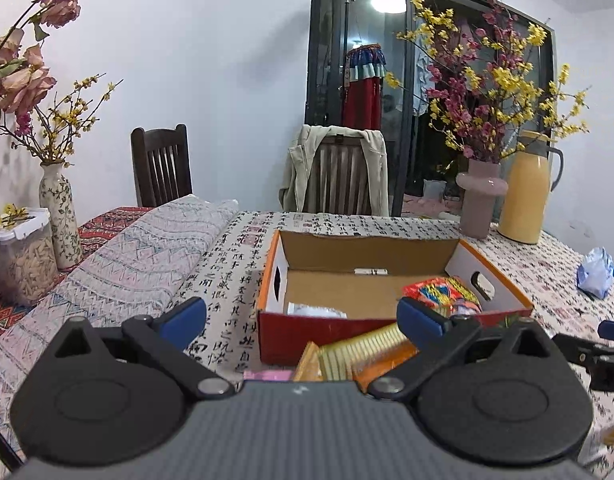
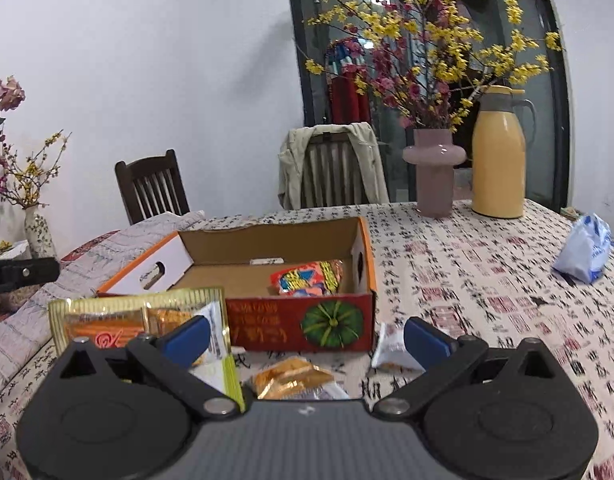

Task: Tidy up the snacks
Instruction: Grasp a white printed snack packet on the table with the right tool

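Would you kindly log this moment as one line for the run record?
left gripper: open | right gripper: open | cardboard box: holds red snack pack | gold packets: outside box, in front

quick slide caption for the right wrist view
Open right gripper hovers over loose snack packets before a cardboard box holding one red snack bag.

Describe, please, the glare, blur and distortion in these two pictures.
Left wrist view: the round ceiling lamp glares in the dark glass door, whose frame bows from fisheye. Right wrist view: the blue-white bag near the right edge looks smeared; dark corners vignette both views.
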Demonstrator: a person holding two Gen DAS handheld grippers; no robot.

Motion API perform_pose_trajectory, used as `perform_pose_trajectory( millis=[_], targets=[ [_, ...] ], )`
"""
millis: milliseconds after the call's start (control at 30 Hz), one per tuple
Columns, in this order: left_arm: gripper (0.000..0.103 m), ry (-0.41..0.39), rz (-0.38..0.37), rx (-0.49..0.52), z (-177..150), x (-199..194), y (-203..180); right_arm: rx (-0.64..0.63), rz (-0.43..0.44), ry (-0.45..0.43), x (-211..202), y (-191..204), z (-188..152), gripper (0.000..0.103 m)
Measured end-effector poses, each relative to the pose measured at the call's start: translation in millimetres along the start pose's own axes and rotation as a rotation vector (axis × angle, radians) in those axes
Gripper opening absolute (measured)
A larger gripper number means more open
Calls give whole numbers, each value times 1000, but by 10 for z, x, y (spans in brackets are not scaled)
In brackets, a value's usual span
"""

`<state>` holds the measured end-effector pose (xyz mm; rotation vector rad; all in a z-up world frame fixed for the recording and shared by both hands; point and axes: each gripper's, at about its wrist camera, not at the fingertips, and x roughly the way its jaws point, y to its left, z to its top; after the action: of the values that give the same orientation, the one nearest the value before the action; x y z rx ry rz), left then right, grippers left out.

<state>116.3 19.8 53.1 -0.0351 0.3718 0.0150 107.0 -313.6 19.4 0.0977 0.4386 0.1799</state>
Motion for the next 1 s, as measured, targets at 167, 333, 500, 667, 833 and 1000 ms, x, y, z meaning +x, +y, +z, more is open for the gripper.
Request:
perform_pose_trajectory(
  millis=[167,333,500,667,833,1000],
  targets=[
    [103,8,3,-2,-102,-104,25,18,3,4,-97,-19,-100,103],
    [103,18,6,-5,-219,-198,70,34,-4,7,-180,-40,-205,103],
    [103,34,11,-20,-343,-264,123,27,3,19,-269,-43,-334,103],
    [103,44,19,-18,-489,-334,145,1,17,29,-370,-23,-453,103],
    [103,63,28,-33,-599,-359,155,-9,10,39,-455,-26,-535,103],
    [103,80,21,-45,-689,-351,175,1,1,75,-437,-80,-630,103]
  ],
)
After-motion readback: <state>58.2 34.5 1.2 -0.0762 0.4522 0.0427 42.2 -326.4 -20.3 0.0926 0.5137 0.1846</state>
